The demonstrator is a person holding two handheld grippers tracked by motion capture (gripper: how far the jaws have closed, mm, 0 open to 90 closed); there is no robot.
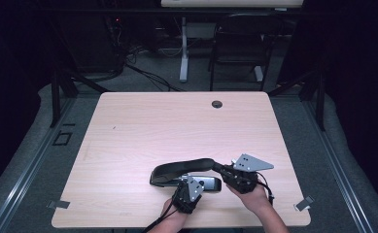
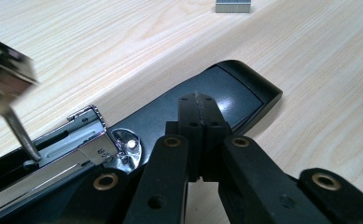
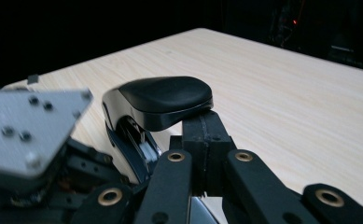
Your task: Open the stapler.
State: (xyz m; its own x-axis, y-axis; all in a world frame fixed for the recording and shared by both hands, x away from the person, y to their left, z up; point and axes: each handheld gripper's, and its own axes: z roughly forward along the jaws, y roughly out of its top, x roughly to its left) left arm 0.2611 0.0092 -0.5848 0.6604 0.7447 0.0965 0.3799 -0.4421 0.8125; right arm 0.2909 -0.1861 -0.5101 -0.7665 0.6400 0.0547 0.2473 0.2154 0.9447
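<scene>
1. Both jaws of the left gripper (image 2: 198, 103) are pressed together with no gap between them, their tips resting on the black base of the stapler (image 2: 202, 100).
2. Seen in the left gripper view, the base runs from about 8 o'clock to 2 o'clock beneath the jaws, and its rounded end lies just beyond the tips at 1 o'clock.
3. At 9 o'clock of those jaws sits the shiny metal staple channel (image 2: 72, 149), lying open.
4. Jaws of the right gripper (image 3: 206, 122) are also closed tight, their tips touching the underside of the stapler's raised black top arm (image 3: 163, 99), which lies at 11 o'clock of them.
5. From the high view, the stapler (image 1: 181, 171) lies near the table's front edge, at about 6 o'clock on the light wooden table (image 1: 177, 121), its top arm lifted.
6. A small grey block of staples (image 2: 233, 6) lies on the table well apart, at 12 o'clock in the left gripper view.
</scene>
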